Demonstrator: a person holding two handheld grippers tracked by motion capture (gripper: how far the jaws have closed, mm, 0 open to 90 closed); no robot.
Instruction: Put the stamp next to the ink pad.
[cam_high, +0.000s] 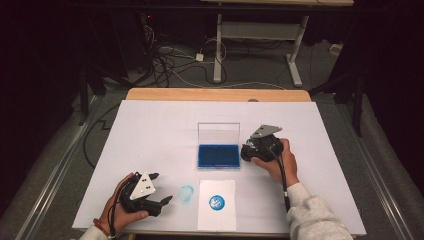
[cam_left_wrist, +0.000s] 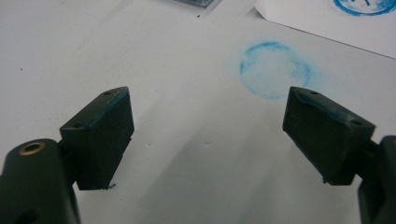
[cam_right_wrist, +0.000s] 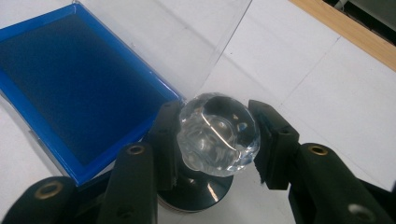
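My right gripper (cam_right_wrist: 215, 142) is shut on a stamp with a clear round knob (cam_right_wrist: 218, 133) and a black base (cam_right_wrist: 198, 191). It stands at the right edge of a blue ink pad (cam_right_wrist: 70, 84) whose clear lid (cam_right_wrist: 187, 42) is raised. In the high view the right gripper (cam_high: 248, 152) sits just right of the ink pad (cam_high: 218, 156). My left gripper (cam_high: 160, 187) rests near the table's front left with its jaws wide open and nothing between them. From its own view the left gripper (cam_left_wrist: 208, 126) faces a faint blue ring smudge (cam_left_wrist: 274, 70) on the white surface.
A white sheet of paper (cam_high: 216, 220) with a round blue print (cam_high: 216, 202) lies at the front, right of the smudge (cam_high: 186, 193). The white table cover (cam_high: 150, 130) ends at a wooden strip (cam_high: 215, 94) at the back. Cables and a desk frame lie on the floor beyond.
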